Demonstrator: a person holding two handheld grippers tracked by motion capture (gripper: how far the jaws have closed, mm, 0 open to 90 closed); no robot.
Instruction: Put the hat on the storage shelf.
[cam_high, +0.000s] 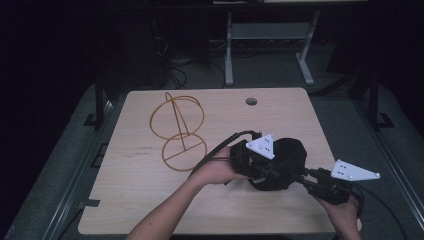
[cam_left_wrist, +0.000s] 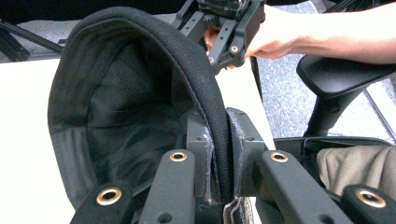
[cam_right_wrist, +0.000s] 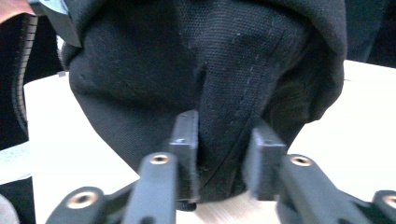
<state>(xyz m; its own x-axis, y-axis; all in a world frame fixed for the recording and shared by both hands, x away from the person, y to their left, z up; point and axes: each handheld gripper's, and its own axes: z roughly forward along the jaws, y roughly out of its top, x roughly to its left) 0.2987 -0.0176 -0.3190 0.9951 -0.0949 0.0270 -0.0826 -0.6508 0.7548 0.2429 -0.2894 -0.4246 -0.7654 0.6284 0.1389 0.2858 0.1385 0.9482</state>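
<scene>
Prob. lab: bare desk (cam_high: 150, 200), cables (cam_high: 172, 70).

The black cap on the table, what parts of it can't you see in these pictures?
- High view: the front of the black cap is hidden by the left gripper and its grey plate; the dim light swallows the seams.
- Left gripper view: the cap's lower edge is cut off by the bottom of the picture, behind the jaws clamped on its rim.
- Right gripper view: the cap's top runs past the upper edge; the fold between the jaws is blurred.

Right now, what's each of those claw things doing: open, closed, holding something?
Left gripper: closed, pinching the rim of the black cap.
Right gripper: closed on a fold of the cap's fabric.
</scene>
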